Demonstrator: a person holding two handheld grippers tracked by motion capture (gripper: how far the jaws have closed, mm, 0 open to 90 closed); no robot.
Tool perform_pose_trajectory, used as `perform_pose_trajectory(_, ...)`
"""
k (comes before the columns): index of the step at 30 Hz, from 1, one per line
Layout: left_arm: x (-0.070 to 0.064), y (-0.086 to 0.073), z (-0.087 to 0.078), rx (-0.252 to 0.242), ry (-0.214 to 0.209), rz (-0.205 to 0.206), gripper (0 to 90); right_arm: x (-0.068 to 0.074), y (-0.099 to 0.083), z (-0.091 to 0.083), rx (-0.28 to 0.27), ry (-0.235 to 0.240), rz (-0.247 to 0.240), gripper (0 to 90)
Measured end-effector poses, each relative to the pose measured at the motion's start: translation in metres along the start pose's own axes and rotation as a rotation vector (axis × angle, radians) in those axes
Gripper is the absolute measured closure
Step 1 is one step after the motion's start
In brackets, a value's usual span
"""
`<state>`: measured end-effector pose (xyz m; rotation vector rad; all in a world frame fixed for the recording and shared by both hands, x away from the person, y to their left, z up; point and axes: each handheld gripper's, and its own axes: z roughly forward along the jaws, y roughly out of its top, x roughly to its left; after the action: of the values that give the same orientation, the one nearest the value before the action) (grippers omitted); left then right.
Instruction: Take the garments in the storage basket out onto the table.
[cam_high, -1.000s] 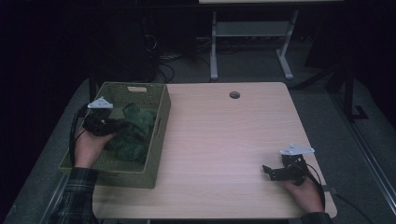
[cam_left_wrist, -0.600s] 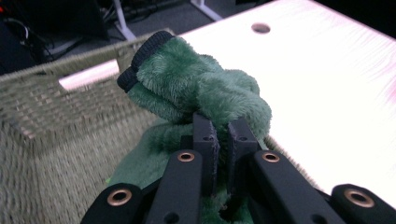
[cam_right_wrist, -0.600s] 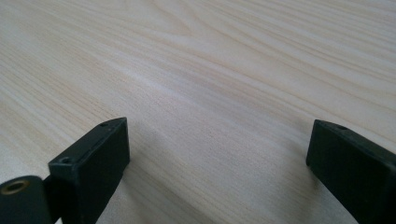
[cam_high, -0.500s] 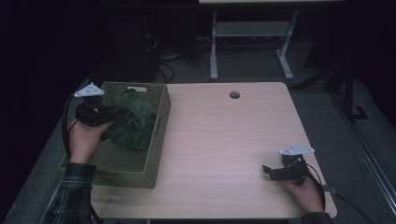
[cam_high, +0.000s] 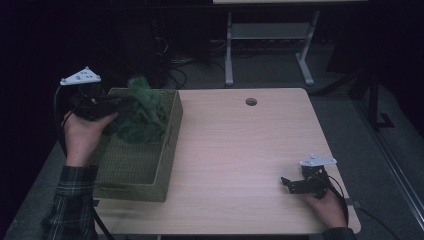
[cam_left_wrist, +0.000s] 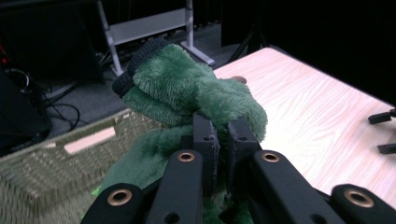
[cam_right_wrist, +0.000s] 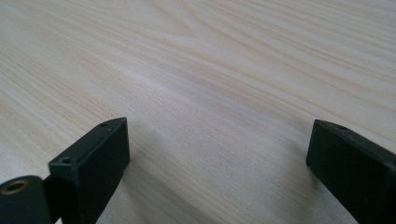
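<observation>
left jaws clamped on green fleece, right jaws spread over bare wood

high view: the left gripper (cam_high: 112, 106) has its jaws clenched on a green fleece garment (cam_high: 142, 116), which hangs bunched above the far end of the woven basket (cam_high: 150, 172) at the table's left side. the garment's lower folds drape down inside the basket, near its far right wall. the left hand (cam_high: 82, 135) grips the tool over the basket's far left corner, a plaid sleeve (cam_high: 72, 200) behind it. the right gripper (cam_high: 287, 184) rests on the wooden table (cam_high: 240, 150) at the near right, jaws apart, with the right hand (cam_high: 325, 205) behind it. a round hole (cam_high: 251, 101) sits in the table's far edge.

left gripper view: the two black jaws are pressed close together on a fold of the green fleece garment (cam_left_wrist: 196, 98), whose dark knit cuff (cam_left_wrist: 135, 63) sits on top. the woven basket (cam_left_wrist: 51, 158) lies below at the left, the wooden table (cam_left_wrist: 299, 107) at the right.

right gripper view: the jaws stand wide apart with nothing between them, low over the bare wooden table (cam_right_wrist: 210, 79).
</observation>
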<state>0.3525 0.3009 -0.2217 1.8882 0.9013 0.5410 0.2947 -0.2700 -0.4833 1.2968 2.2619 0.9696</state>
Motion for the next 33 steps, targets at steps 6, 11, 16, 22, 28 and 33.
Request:
perform_pose_trajectory(6, -0.009, 0.015, -0.004, -0.022, -0.031, 0.017, 84.8, 0.000, 0.000, 0.000, 0.001, 0.000, 0.000, 5.7)
perform_pose_trajectory(11, -0.020, 0.025, 0.000, -0.041, -0.082, 0.026, 84.8, 0.000, 0.000, 0.000, 0.001, 0.001, 0.000, 5.7)
perform_pose_trajectory(16, -0.034, 0.032, 0.009, -0.057, -0.125, 0.040, 84.8, 0.000, 0.000, 0.000, 0.001, 0.001, -0.001, 5.7)
perform_pose_trajectory(22, -0.052, 0.039, 0.021, -0.069, -0.178, 0.064, 84.8, 0.000, 0.000, 0.000, 0.001, 0.002, -0.001, 5.7)
perform_pose_trajectory(28, -0.066, 0.043, 0.034, -0.059, -0.215, 0.085, 84.8, 0.000, 0.000, 0.000, 0.001, 0.003, -0.002, 5.6)
perform_pose_trajectory(33, -0.086, 0.047, 0.052, -0.046, -0.267, 0.112, 84.8, 0.000, 0.000, 0.000, 0.001, 0.003, -0.005, 5.6)
